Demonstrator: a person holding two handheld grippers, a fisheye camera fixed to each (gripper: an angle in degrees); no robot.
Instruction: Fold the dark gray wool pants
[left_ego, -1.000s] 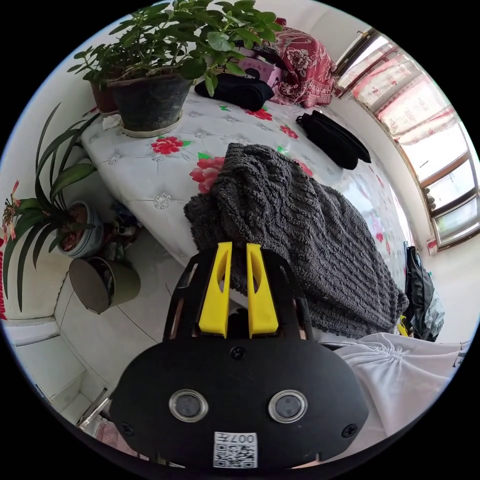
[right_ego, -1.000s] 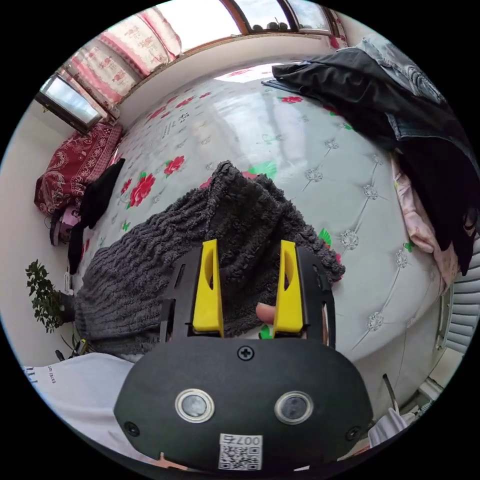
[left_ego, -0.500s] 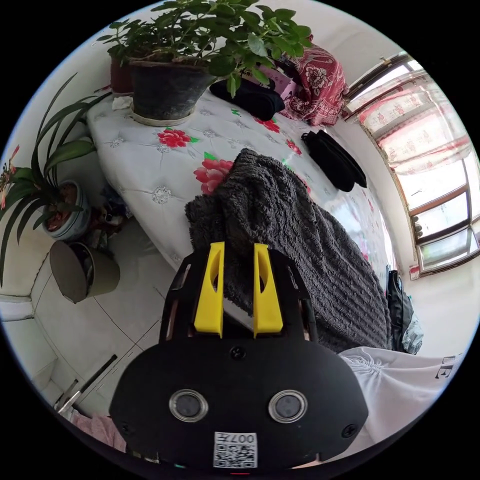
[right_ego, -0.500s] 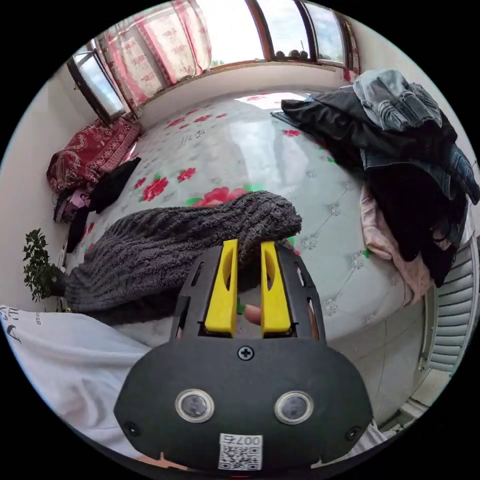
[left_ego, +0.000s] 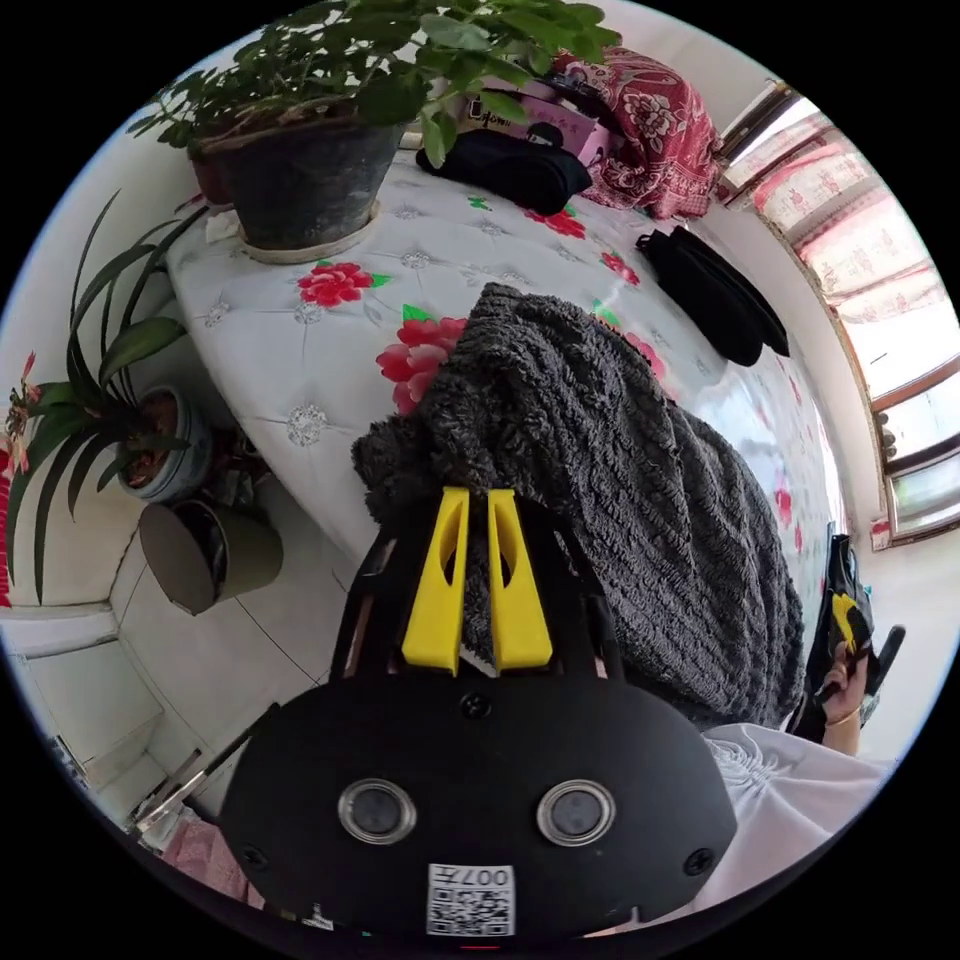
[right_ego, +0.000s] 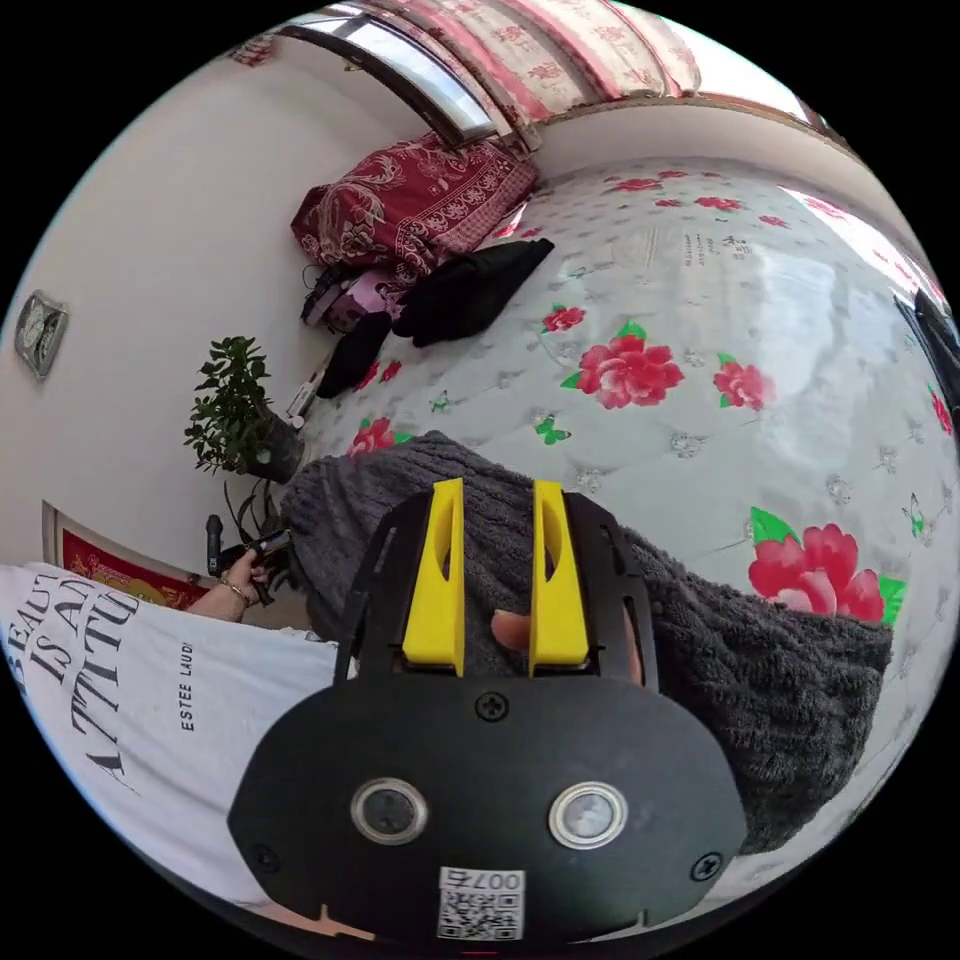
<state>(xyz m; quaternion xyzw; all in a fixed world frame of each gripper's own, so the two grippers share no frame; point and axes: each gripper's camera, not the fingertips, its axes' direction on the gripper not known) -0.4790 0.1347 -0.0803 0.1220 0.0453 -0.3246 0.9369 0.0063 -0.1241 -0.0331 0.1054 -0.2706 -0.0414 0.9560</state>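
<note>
Left gripper (left_ego: 468, 500): yellow jaws nearly together, pinching the near edge of the dark gray wool pants (left_ego: 600, 460). Right gripper (right_ego: 497, 495): jaws narrowly apart over the pants (right_ego: 720, 650); whether they grip, cannot tell. Pants lie on the floral bed (left_ego: 300, 340), from 6 toward 12 o'clock. Beyond, at 11 o'clock, a potted plant (left_ego: 310, 170).

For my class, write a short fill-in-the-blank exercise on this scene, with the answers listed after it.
1. The gray pants lie on a white bed cover printed with red ____.
2. The jaws of both grippers are ____ in colour.
3. At the corner of the bed stands a dark pot holding a green ____.
4. In the right gripper view, a black garment lies beside a ____ patterned bundle.

Answers: flowers; yellow; plant; red
</note>
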